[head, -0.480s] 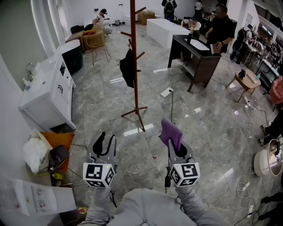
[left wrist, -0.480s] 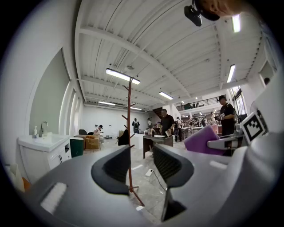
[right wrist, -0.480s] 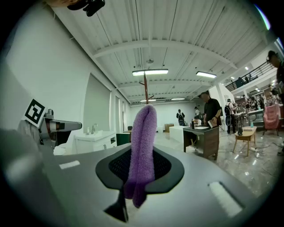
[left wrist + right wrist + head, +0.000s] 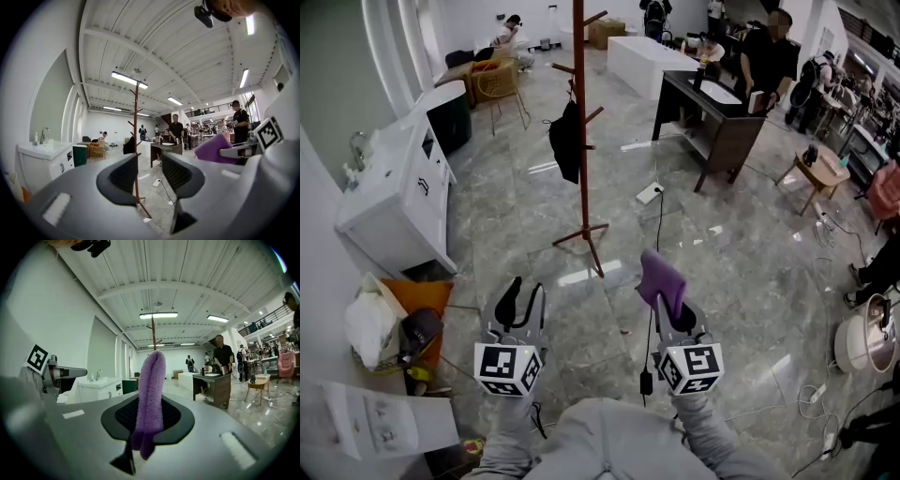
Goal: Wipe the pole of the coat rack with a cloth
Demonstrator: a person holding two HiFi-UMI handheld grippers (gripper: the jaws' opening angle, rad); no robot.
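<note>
The left gripper (image 4: 528, 292) is hanging low over the gray stone floor (image 4: 741, 272), its jaws standing apart with nothing between them. Just beside it, the right gripper (image 4: 667, 305) is clenching a purple cloth (image 4: 662, 279), which is sticking up out of the jaws in a fold.

Bare floor is stretching ahead of both grippers up to the splayed feet (image 4: 583, 236) of the coat rack. Its red-brown pole (image 4: 581, 112) is rising upright, well apart from the cloth. A black garment (image 4: 566, 141) is hanging against the pole's left side. To the pole's right, a white power strip (image 4: 650, 194) is lying on the floor, and its cable (image 4: 654, 272) is trailing back toward the right gripper.

A white cabinet (image 4: 389, 206) is edging the open floor on the left and a dark desk (image 4: 717, 122) is closing it off farther back on the right. A person (image 4: 766, 56) is standing behind the desk.
</note>
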